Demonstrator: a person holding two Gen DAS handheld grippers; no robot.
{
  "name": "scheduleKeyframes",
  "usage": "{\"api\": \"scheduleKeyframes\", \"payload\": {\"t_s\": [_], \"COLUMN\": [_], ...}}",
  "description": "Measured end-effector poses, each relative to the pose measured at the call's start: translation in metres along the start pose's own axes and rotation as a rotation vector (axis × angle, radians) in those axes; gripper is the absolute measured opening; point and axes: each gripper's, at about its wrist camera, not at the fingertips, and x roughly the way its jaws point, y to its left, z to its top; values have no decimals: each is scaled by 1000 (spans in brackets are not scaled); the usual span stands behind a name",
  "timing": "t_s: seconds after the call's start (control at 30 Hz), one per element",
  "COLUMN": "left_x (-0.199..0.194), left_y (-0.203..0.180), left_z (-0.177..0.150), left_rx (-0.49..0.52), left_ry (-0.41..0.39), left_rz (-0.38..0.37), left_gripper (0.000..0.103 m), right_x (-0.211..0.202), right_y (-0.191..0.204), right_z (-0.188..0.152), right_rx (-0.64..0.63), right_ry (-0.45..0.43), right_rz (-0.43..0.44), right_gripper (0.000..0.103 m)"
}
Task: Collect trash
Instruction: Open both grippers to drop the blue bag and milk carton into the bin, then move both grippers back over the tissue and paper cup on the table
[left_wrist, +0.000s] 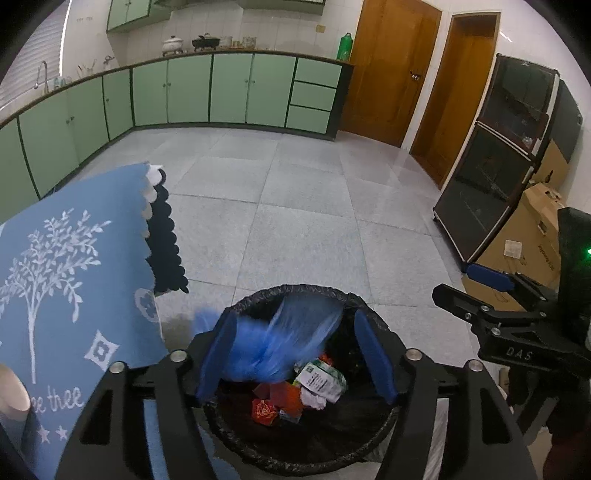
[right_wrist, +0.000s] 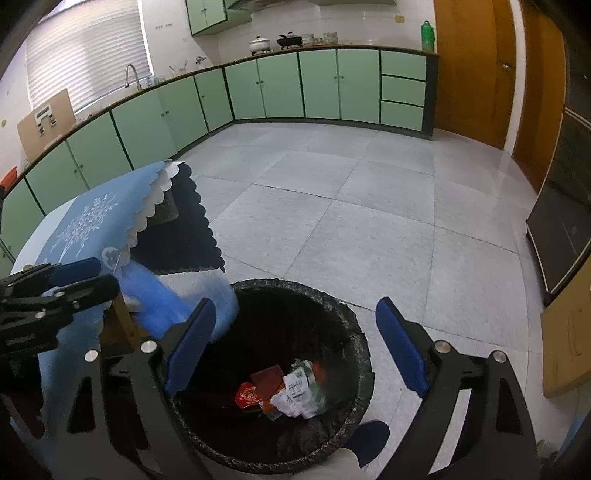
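Note:
A round bin lined with a black bag (left_wrist: 236, 439) (right_wrist: 354, 332) stands on the floor below both grippers. Red and white-green wrappers (left_wrist: 314, 384) (right_wrist: 295, 391) lie in its bottom. My left gripper (left_wrist: 297, 354) is open over the bin. A blurred blue plastic bag (left_wrist: 280, 343) (right_wrist: 166, 306) hangs between its pads, touching the left pad. My right gripper (right_wrist: 295, 347) is open and empty over the bin; it also shows at the right of the left wrist view (left_wrist: 476, 286). The left gripper shows at the left of the right wrist view (right_wrist: 70, 280).
A table with a blue tree-print cloth (left_wrist: 66, 277) (right_wrist: 99, 218) stands just left of the bin. Green cabinets (left_wrist: 229, 92) line the far walls. A dark glass cabinet (left_wrist: 495, 162) and cardboard boxes (left_wrist: 532, 243) stand at the right. The grey tiled floor (left_wrist: 306, 206) lies beyond.

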Motion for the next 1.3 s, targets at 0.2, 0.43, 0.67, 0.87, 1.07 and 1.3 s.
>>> {"api": "scheduleKeyframes", "payload": {"t_s": [0.2, 0.43, 0.67, 0.87, 1.07, 1.3], "left_x": [-23, -67, -124, -163, -189, -206], "left_y": [5, 35, 87, 138, 184, 218], "left_z": [3, 0, -25, -56, -90, -119], "left_rx": [5, -48, -129, -200, -280, -328], "left_ry": [-40, -106, -160, -166, -158, -145], "left_rz": [19, 93, 230, 359, 459, 526], "left_gripper": [68, 73, 74, 74, 74, 74], "right_x": [-16, -42, -53, -53, -48, -42], "right_y": [6, 36, 83, 139, 209, 280], "right_z": [5, 15, 23, 30, 27, 18], "right_rx": [-6, -31, -70, -130, -217, -312], "right_ry": [-34, -83, -105, -103, -80, -59], "right_rz": [11, 56, 132, 211, 302, 387], "right_gripper": [87, 90, 90, 90, 91, 90]}}
